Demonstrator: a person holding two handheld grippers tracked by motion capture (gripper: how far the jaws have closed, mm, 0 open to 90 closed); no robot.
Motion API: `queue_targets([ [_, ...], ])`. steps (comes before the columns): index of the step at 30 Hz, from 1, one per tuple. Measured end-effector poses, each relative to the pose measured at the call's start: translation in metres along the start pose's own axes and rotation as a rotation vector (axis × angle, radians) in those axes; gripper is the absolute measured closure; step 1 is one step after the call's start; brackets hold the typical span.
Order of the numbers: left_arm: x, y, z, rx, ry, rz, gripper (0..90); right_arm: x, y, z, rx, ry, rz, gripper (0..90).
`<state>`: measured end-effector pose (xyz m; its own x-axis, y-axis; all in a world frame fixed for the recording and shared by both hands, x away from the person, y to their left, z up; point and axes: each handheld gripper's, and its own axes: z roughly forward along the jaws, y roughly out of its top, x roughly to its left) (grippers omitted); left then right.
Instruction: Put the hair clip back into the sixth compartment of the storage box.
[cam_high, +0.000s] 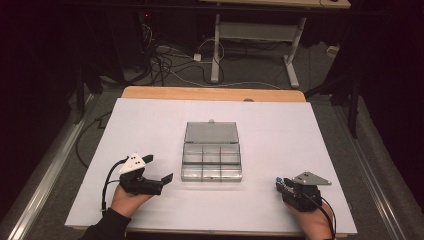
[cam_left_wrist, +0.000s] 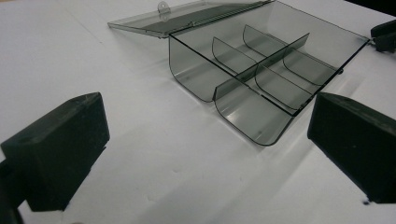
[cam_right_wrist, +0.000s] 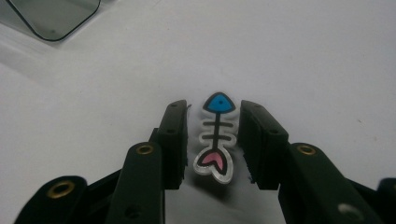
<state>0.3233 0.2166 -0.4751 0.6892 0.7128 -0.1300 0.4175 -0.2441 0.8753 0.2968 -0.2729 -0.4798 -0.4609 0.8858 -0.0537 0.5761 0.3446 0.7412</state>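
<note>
The right gripper (cam_right_wrist: 212, 140) has a little fish-bone charm (cam_right_wrist: 215, 140) between its two jaws, and the charm lies flat on the white table (cam_high: 150, 130). The jaws are close on each side of it, but a thin gap shows, so I think they are not pinching it yet. To do this well, squeeze slowly and keep the charm in the middle so it does not slip out or tip. Then it may go into the clear box (cam_high: 211, 159), which sits open in the middle of the table, well apart. The charm is small and flat, with a blue head, black bones and a pink tail. The left gripper (cam_high: 155, 172) rests near the box with its jaws wide apart, holding nothing.
</note>
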Motion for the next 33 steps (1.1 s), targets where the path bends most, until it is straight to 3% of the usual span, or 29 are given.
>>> queue_targets([
  [13,0.0003,-0.0012,0.0009,0.004,-0.005,-0.01,0.0,-0.0034,0.001,0.0022,0.004,0.003,0.014,71.7],
  [33,0.002,-0.0014,-0.0003,0.003,-0.002,-0.011,0.0,-0.0055,0.0014,0.0005,-0.005,0.016,0.018,72.8],
])
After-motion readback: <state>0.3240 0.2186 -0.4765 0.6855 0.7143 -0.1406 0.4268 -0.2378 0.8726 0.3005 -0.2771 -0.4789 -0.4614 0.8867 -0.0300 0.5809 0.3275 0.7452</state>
